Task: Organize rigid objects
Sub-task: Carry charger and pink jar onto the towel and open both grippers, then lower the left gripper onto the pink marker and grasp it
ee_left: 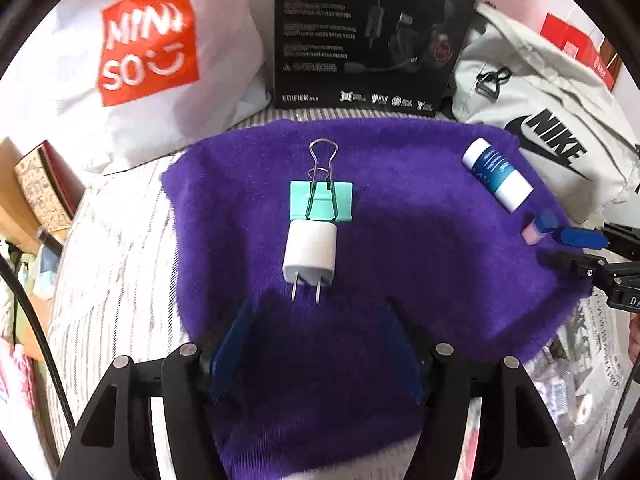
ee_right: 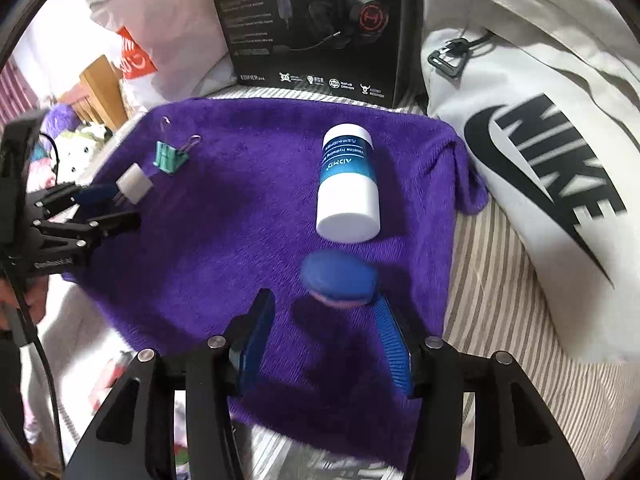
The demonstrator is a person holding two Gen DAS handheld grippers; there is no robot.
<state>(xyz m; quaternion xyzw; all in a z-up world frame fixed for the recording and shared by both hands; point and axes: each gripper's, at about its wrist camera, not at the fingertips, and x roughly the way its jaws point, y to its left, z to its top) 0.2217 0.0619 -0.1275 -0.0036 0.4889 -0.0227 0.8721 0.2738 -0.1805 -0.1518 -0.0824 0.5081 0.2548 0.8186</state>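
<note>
A purple towel (ee_left: 400, 240) lies on a striped bed. On it lie a white plug adapter (ee_left: 310, 254), prongs toward me, touching a teal binder clip (ee_left: 322, 200) behind it. My left gripper (ee_left: 316, 308) is open, just short of the adapter's prongs. A white and blue tube (ee_right: 348, 184) lies at the towel's right side. A small blue and pink round object (ee_right: 338, 278) lies just ahead of my open right gripper (ee_right: 324, 300), beside its right finger. The right gripper also shows in the left wrist view (ee_left: 560, 246), and the left gripper shows in the right wrist view (ee_right: 110, 206).
A black Edifier headset box (ee_left: 372, 32) stands behind the towel. A white Miniso bag (ee_left: 148, 48) is at the back left, a white Nike bag (ee_right: 540, 152) at the right. A newspaper (ee_left: 592, 352) lies at the towel's right edge.
</note>
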